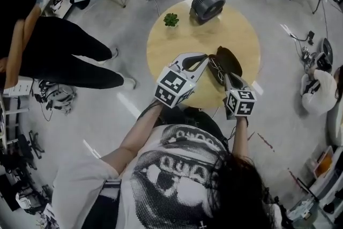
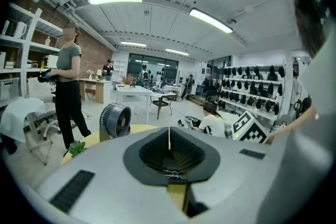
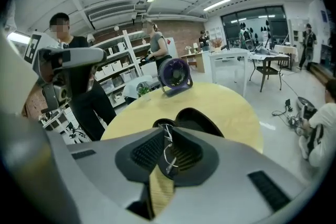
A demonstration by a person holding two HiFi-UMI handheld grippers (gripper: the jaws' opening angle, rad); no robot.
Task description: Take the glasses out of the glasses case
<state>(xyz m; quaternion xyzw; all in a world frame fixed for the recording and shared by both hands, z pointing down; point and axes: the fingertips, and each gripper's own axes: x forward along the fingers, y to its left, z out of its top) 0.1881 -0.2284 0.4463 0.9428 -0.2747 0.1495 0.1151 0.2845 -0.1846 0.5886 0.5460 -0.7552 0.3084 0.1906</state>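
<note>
An open black glasses case (image 1: 229,59) lies on the round wooden table (image 1: 177,43), near its front right edge; in the right gripper view the case (image 3: 195,119) sits just beyond the jaws. Thin wire-framed glasses (image 1: 215,68) rest at the case's left side. My right gripper (image 1: 225,78) reaches down to them; its jaws (image 3: 169,132) stand slightly apart with the glasses' thin wire (image 3: 167,152) running loosely through the gap. My left gripper (image 1: 206,58) hovers left of the case, and its pads (image 2: 169,134) meet in a line with nothing between them.
A dark desk fan (image 1: 208,4) stands at the table's far edge and a small green plant (image 1: 171,20) to its left. People stand on the floor at the left and beyond the table. Chairs and desks ring the room.
</note>
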